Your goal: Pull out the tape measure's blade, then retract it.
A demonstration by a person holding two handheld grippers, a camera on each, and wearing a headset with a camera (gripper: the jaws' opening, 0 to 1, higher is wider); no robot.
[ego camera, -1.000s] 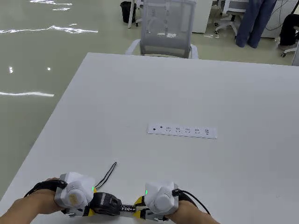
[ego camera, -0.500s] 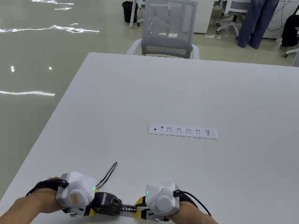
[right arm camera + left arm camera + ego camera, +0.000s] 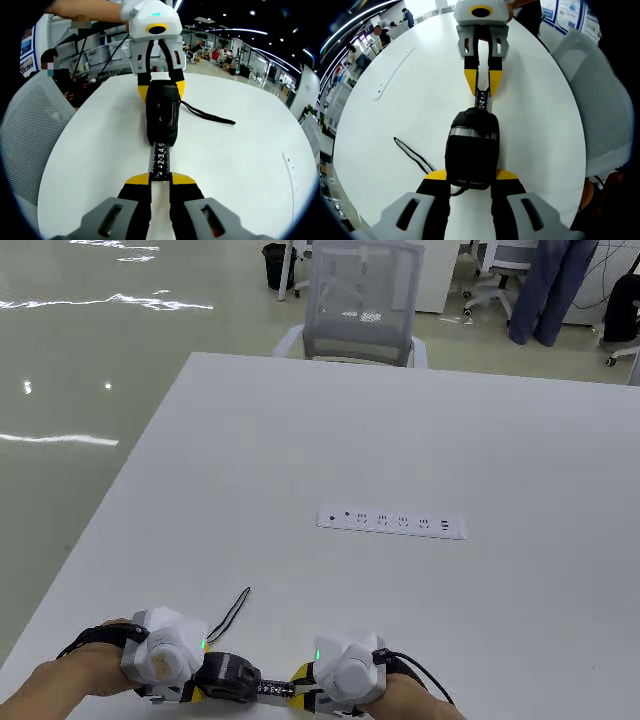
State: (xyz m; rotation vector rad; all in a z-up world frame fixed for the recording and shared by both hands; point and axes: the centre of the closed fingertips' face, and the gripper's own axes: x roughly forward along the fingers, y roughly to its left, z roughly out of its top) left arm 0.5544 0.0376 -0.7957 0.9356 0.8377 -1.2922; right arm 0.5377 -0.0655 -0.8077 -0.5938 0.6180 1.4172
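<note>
Tape measure [image 3: 471, 150] sits at the near edge of the table [image 3: 400, 440], right in front of the person, between the two tools. Left gripper [image 3: 471, 176] is clamped on the rear of the black case, yellow tips on either side. Right gripper [image 3: 160, 179] is pinched on the end of the blade [image 3: 160, 159], with a short stretch of it out and the two tools close together. So this looks like early in the pull, most of the extension not yet done. Risks: the right jaws grip only a thin strip, so a faster pull could let the tip slip and the blade snap back into the case. The case is held only at its back end, so an off-line pull could twist it in the jaws or kink the blade. The loose cord [image 3: 412, 155] lies beside the case and could snag. Power strip [image 3: 392, 522] is well apart, no issue.
</note>
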